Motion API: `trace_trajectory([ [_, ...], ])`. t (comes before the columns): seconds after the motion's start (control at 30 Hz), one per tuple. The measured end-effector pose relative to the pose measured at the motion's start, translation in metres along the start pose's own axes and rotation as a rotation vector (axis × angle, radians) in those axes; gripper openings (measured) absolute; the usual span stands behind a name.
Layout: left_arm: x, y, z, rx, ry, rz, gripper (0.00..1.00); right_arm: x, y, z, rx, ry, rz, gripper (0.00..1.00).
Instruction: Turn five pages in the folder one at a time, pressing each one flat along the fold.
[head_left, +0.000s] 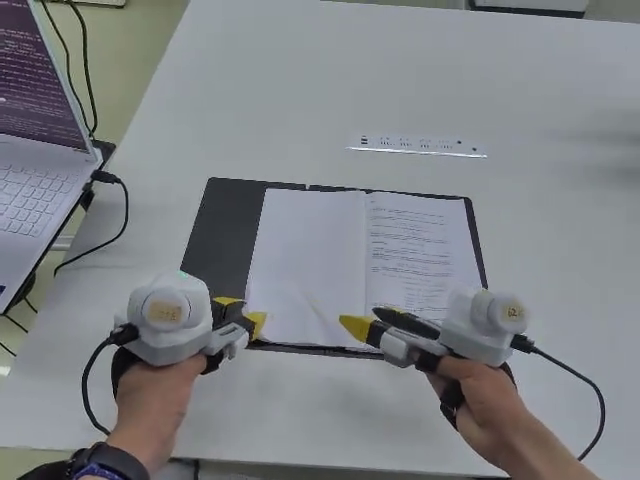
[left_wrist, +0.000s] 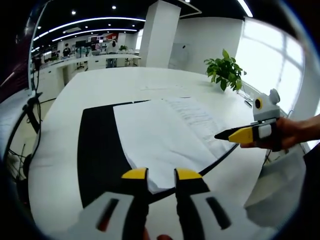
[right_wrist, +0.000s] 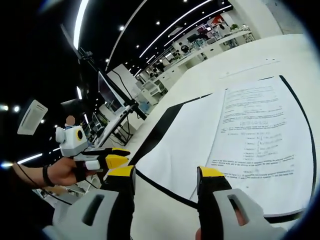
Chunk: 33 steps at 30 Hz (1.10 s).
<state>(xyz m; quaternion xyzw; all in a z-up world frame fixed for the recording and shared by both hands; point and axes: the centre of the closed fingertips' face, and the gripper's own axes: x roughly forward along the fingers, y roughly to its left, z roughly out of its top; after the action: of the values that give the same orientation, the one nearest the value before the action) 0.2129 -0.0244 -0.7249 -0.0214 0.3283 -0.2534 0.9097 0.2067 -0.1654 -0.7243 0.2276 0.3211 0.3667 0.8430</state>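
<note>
A black folder (head_left: 220, 240) lies open on the white table (head_left: 330, 90). Its left page (head_left: 300, 260) is blank and its right page (head_left: 420, 250) carries printed text. Both pages lie flat. My left gripper (head_left: 243, 315) hovers at the folder's near edge, by the blank page's lower corner (left_wrist: 150, 185). Its jaws are a little apart with nothing between them (left_wrist: 161, 175). My right gripper (head_left: 360, 325) sits near the bottom of the fold. Its jaws are wide apart over the printed page (right_wrist: 260, 135), holding nothing (right_wrist: 165, 175). Each gripper shows in the other's view: right gripper (left_wrist: 235, 135), left gripper (right_wrist: 115, 156).
An open laptop (head_left: 30, 170) stands at the left edge, with black cables (head_left: 110, 220) trailing beside it. A white socket strip (head_left: 415, 145) is set into the table beyond the folder. A potted plant (left_wrist: 225, 70) stands further off.
</note>
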Motion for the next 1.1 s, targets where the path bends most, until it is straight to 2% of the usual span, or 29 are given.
trace_trajectory([
  [0.13, 0.007, -0.001, -0.004, 0.005, 0.016, -0.007, 0.14, -0.006, -0.004, -0.006, 0.019, 0.001, -0.015, 0.47],
  [0.4, 0.02, -0.005, -0.015, 0.009, 0.046, -0.03, 0.01, -0.009, -0.005, 0.002, 0.025, -0.022, -0.022, 0.45],
  [0.47, 0.026, 0.0, -0.023, -0.014, 0.07, -0.021, 0.0, -0.009, -0.005, 0.003, 0.036, -0.032, -0.022, 0.44],
  [0.57, 0.033, 0.008, -0.03, -0.073, 0.072, -0.003, 0.0, -0.01, -0.006, 0.003, 0.047, -0.037, -0.022, 0.44],
  [0.67, 0.038, 0.009, -0.038, -0.082, 0.087, -0.001, 0.0, -0.01, -0.008, 0.0, 0.056, -0.035, -0.024, 0.44],
  [0.77, 0.04, 0.012, -0.053, -0.08, 0.14, 0.013, 0.0, -0.01, -0.01, -0.004, 0.068, -0.03, -0.028, 0.43],
  [0.8, 0.04, 0.012, -0.05, -0.081, 0.111, 0.013, 0.0, -0.01, -0.009, -0.005, 0.069, -0.028, -0.029, 0.43],
  [0.87, 0.037, 0.013, -0.051, -0.103, 0.116, 0.011, 0.0, -0.01, -0.01, -0.007, 0.071, -0.023, -0.03, 0.42],
  [1.1, 0.033, 0.01, -0.05, -0.07, 0.134, 0.008, 0.0, -0.008, -0.013, -0.01, 0.088, -0.013, -0.036, 0.4],
])
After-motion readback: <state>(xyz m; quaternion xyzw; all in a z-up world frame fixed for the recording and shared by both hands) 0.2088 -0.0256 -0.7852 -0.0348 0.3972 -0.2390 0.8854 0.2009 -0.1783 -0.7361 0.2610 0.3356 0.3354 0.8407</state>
